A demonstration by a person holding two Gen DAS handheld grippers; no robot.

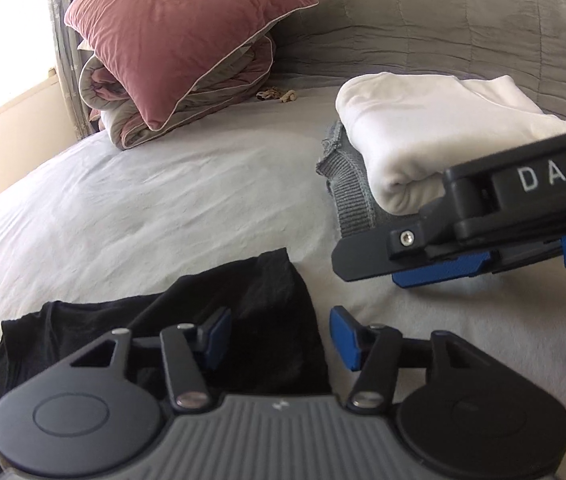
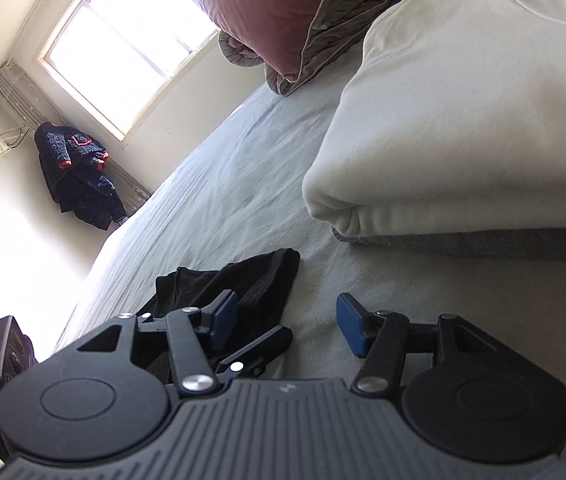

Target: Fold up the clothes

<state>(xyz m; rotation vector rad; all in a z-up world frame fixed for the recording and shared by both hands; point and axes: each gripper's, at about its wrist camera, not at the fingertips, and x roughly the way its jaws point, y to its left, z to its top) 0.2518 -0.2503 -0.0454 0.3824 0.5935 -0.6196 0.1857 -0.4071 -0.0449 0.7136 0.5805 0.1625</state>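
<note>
Both tongs open: left tongs, right tongs; black garment partly hidden beneath.

Left gripper and right gripper, jaws apart.

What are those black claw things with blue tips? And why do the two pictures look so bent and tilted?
They are grabbers that a person holds, one in each hand, to fold clothes. Each has a small round-lens camera on it, which bends the picture. One picture looks out from the left gripper, the other from the right gripper, which is tilted. Both are open and hold nothing. They hover over a bed. Near them lies a crumpled black garment, not folded yet. Farther off, a folded white garment rests on a folded grey one. A pink pillow sits on a rolled quilt.
</note>
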